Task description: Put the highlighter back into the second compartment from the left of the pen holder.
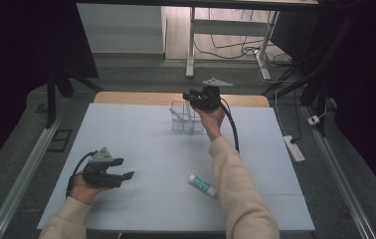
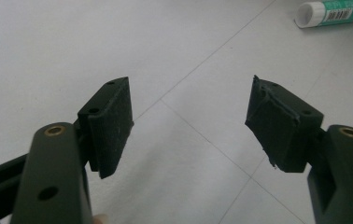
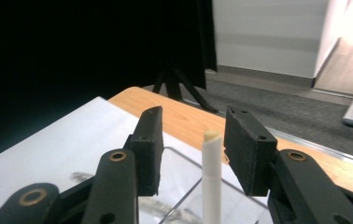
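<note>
Black rubber pads on my right gripper (image 3: pixel 191 149) stand apart on either side of a slim white pen-like stick (image 3: pixel 211 177), and neither pad presses on it; the stick stands upright between them with a gap on both sides. Its lower end drops into a clear plastic organiser box with several compartments (image 1: pixel 183 117), which sits at the far middle of the table. I cannot tell which compartment holds it. Seen from the high view, this right gripper (image 1: pixel 196 98) hangs just over that box, held up by my right hand on an outstretched cream sleeve.

My left gripper (image 2: pixel 191 123) also has its pads wide apart, with nothing between them, only the pale blue-grey tabletop (image 1: pixel 141 149) below. From above, it (image 1: pixel 126 169) rests at the near left, well away from the box.

A white glue stick with a green label (image 1: pixel 202 184) lies on its side at the near middle of the table, between my two arms; it shows at the far right corner of the left gripper view (image 2: pixel 335 11).

I judge this to be the release step: the stick is set in the box. Next I would lift the right gripper straight up, clear of the stick's tip, then go for the glue stick.
</note>
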Demonstrator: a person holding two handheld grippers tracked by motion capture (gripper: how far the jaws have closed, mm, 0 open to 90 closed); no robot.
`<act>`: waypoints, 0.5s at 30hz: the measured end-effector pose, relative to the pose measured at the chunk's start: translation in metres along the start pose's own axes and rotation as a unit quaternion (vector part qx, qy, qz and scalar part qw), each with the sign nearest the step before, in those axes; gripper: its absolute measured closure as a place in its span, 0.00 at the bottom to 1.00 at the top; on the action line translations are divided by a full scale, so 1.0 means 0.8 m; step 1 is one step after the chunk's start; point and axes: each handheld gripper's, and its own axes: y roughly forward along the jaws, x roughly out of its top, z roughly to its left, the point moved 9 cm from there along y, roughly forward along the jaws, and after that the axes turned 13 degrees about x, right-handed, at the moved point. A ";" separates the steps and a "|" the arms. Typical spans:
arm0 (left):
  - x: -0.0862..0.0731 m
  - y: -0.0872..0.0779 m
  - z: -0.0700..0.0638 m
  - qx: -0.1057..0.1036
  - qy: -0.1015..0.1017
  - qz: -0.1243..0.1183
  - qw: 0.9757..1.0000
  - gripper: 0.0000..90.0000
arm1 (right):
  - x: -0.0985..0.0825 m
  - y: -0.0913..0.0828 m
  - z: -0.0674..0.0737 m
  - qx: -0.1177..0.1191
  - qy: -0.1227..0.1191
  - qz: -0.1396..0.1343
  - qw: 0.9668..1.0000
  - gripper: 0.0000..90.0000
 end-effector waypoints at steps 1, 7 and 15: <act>0.000 0.000 0.000 0.000 0.001 0.000 1.000 0.35 | 0.000 -0.001 0.003 0.005 -0.002 0.001 1.000 0.62; 0.000 0.000 0.000 0.001 0.000 0.001 1.000 0.35 | -0.005 -0.009 0.021 0.031 -0.004 0.018 0.999 0.59; 0.001 0.000 -0.003 0.001 0.003 0.001 1.000 0.35 | -0.021 -0.028 0.030 0.038 -0.001 0.032 0.999 0.58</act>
